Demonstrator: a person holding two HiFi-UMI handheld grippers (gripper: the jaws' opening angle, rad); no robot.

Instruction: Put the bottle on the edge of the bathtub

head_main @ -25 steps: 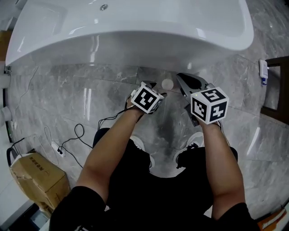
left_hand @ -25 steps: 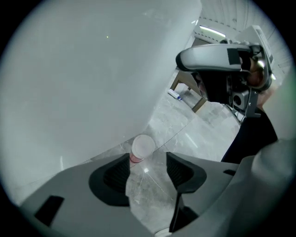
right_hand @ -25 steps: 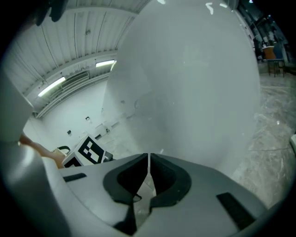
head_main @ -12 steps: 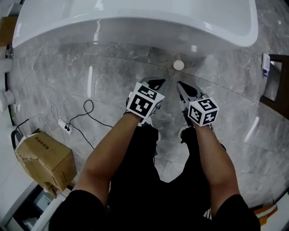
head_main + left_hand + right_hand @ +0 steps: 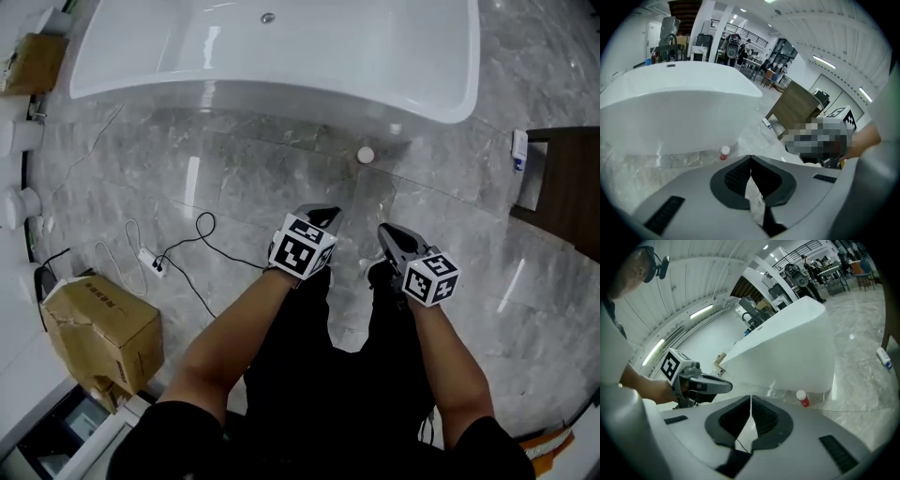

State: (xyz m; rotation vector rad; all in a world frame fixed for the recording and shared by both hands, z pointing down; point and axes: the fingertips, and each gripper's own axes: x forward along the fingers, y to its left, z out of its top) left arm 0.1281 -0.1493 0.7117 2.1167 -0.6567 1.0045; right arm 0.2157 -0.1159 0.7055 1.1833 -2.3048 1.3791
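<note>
Grey marble floor is seen in the head view; the bottle, shown as a round white cap, stands at the white bathtub's foot, ahead of the left gripper and right gripper. In the left gripper view its jaws are pressed together, empty, with the red, white-capped bottle upright beyond them, slightly left. In the right gripper view the jaws are likewise closed on nothing, the bottle ahead to their right.
</note>
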